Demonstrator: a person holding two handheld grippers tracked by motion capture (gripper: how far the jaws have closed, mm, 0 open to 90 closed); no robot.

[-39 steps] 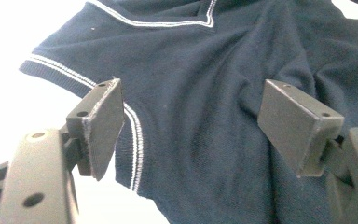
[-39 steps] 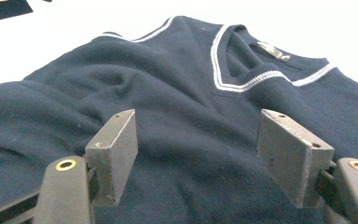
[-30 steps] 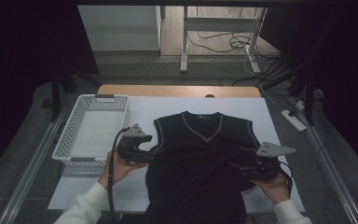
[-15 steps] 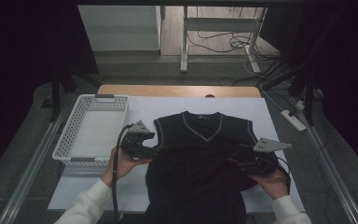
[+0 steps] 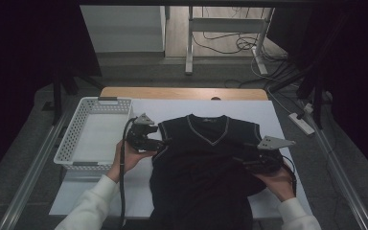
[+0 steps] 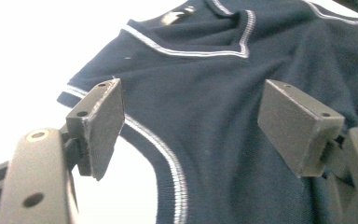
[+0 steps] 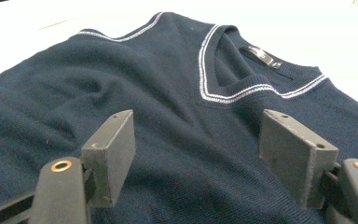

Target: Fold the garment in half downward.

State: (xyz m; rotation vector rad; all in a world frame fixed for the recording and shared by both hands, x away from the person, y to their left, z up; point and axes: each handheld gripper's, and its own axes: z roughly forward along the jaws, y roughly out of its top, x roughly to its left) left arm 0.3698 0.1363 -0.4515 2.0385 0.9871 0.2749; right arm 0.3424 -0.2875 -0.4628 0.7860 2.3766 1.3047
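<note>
Navy vest (image 5: 206, 163) flat on the white table (image 5: 278, 120), collar away from me.

My left gripper (image 6: 191, 121) sits spread and empty at its armhole edge, nearer than my right gripper (image 7: 196, 154), spread empty above the chest.

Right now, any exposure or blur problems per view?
High view: dim, surroundings nearly black, the sweater vest loses detail. Left gripper view: white table cover blown out, vest collar soft. Right gripper view: cover overexposed at the top, knit sharp, near pads slightly soft.
</note>
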